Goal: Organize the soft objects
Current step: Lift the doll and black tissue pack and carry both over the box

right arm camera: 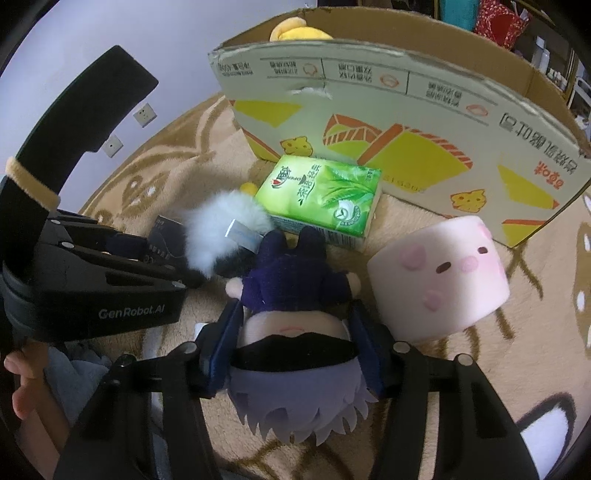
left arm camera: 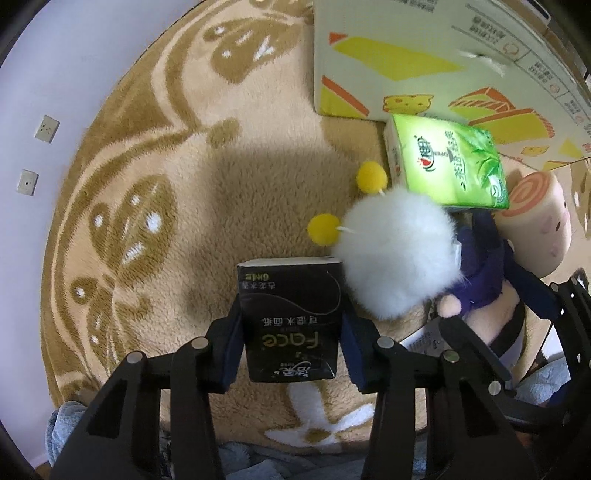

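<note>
A black tissue pack (left arm camera: 291, 295) stands on the beige rug, and my left gripper (left arm camera: 291, 317), pointing down, is shut on its two sides. Beside it lies a white fluffy pompom toy (left arm camera: 399, 251) with two yellow balls. In the right wrist view my right gripper (right arm camera: 295, 314) is shut on the head of a plush doll (right arm camera: 295, 288) with lilac hair, a black blindfold and a dark blue suit, which lies on the rug. A green tissue pack (right arm camera: 325, 195) and a pink roll-shaped plush (right arm camera: 443, 273) lie just beyond the doll.
An open cardboard box (right arm camera: 369, 110) with yellow and orange print stands behind the objects, a yellow plush (right arm camera: 295, 31) showing inside. The patterned rug (left arm camera: 166, 184) stretches to the left towards a wall with two sockets. A person's hand (right arm camera: 22, 387) holds the left gripper's handle.
</note>
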Available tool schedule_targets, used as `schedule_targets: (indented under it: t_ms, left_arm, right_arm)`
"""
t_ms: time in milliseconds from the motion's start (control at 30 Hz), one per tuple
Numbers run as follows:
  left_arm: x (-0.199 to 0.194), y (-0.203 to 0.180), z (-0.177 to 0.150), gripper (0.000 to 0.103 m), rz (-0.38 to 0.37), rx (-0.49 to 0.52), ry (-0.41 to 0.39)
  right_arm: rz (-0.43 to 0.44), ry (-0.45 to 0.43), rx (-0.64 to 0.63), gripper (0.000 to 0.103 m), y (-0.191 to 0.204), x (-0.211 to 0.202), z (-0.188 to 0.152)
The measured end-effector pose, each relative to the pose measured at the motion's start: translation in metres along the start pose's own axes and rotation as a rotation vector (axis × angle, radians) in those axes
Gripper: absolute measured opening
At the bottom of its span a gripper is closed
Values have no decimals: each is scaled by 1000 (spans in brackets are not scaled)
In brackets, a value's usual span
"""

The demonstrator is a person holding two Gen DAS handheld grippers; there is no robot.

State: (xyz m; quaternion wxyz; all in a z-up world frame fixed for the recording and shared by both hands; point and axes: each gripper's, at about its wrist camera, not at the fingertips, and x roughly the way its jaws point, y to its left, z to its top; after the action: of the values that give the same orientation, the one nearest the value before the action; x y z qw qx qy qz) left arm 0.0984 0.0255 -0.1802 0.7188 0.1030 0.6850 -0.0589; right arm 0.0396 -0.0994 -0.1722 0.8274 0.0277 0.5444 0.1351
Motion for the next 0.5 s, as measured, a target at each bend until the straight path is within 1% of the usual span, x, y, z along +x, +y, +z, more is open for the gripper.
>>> schedule_targets:
  t_ms: [167,267,400,500]
  left_arm:
    - [-15,4,-1,45,-5,3,-40]
    - [-23,6,-1,45,6,-3,-70]
    - [-39,8,0,45,27,-14,-135]
    - [-53,9,0,45,28,-18,-184]
  right_arm:
    - [0,-38,32,60,-5,-14,0]
    - [-4,-61,37,60,-8,-22,-1]
    - [-8,-87,38,60,-8,-31,1]
    - [-15,-107,39,60,-9,-38,4]
